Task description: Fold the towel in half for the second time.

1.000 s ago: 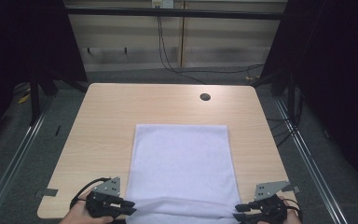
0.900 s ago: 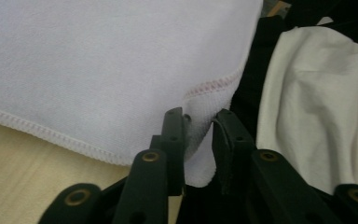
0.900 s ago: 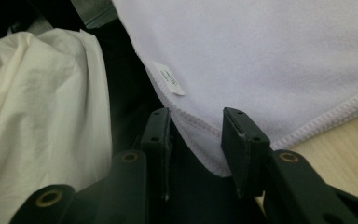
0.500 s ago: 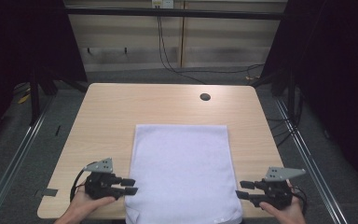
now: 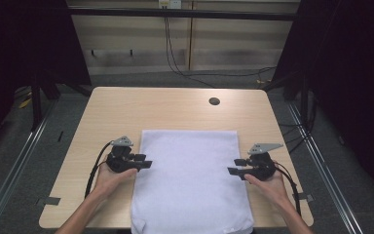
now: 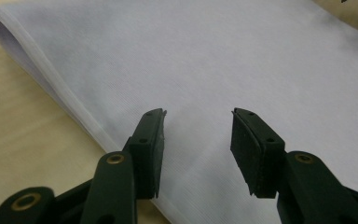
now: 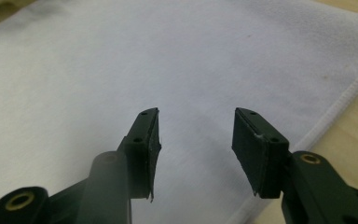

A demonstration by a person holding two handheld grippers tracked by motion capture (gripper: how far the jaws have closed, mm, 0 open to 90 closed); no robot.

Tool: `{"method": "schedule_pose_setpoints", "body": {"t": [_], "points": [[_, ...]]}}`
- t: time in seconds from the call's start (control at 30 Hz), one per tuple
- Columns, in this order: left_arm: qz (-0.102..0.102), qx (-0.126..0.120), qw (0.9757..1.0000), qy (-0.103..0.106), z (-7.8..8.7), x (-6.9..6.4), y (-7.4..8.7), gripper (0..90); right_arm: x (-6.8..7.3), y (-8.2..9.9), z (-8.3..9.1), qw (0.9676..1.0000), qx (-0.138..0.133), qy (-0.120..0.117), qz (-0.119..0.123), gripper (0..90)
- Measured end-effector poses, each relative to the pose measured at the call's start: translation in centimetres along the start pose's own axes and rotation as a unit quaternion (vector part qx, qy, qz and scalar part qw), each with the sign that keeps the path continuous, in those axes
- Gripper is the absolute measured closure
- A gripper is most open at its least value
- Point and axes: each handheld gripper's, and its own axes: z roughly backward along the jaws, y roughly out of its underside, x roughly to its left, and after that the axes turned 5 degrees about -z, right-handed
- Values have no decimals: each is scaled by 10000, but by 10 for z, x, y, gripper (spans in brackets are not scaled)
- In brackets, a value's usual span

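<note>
the work in hand looks like folding a white towel (image 5: 190,180), and this moment reads as the pause between folds: the cloth lies flat as a tall rectangle in the lower middle of the high view, its near edge hanging just over the counter's (image 5: 126,112) front edge.

the left claw (image 5: 145,161) sits at the towel's left side, mid-height in the frame, and the right claw (image 5: 234,166) mirrors it at the right side, each pointing inward toward the cloth. both are released: their jaws have just been opening, and each gripper view shows two black pads standing apart over bare white fabric with nothing pinched between them. in the left gripper view the towel's doubled, hemmed edge (image 6: 51,88) runs down the left of the frame.

the next move, i judge, calls for each claw to come down on a side edge or corner and pinch it cleanly through both layers, so the fold stays square.

the counter is pale wood with a dark round hole (image 5: 214,101) at upper right. behind it the room is dim, with cables (image 5: 175,53) hanging down a wall panel and grey floor beside metal rails.
</note>
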Motion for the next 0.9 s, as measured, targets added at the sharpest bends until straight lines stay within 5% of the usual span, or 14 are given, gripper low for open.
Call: {"method": "schedule_pose_setpoints", "body": {"t": [0.1,0.37,0.47,0.6,0.77,0.9], "points": [[104,-17,9999,-64,-10,12,-5,547,-11,-12,-19,9999,98,112,-54,514],[-142,111,9995,-245,-20,17,-3,608,-25,-28,-61,9986,298,420,89,525],[-282,148,9991,-268,-19,14,-2,607,-22,-27,-60,9981,380,477,106,517],[-323,197,9988,-309,-19,8,-1,616,-20,-23,-54,9988,422,246,12,516],[-313,91,9994,-86,-10,0,12,631,-6,-8,-44,9984,427,255,255,516],[-398,233,9988,-164,-5,-15,16,587,0,5,-36,9989,274,162,357,509]]}}
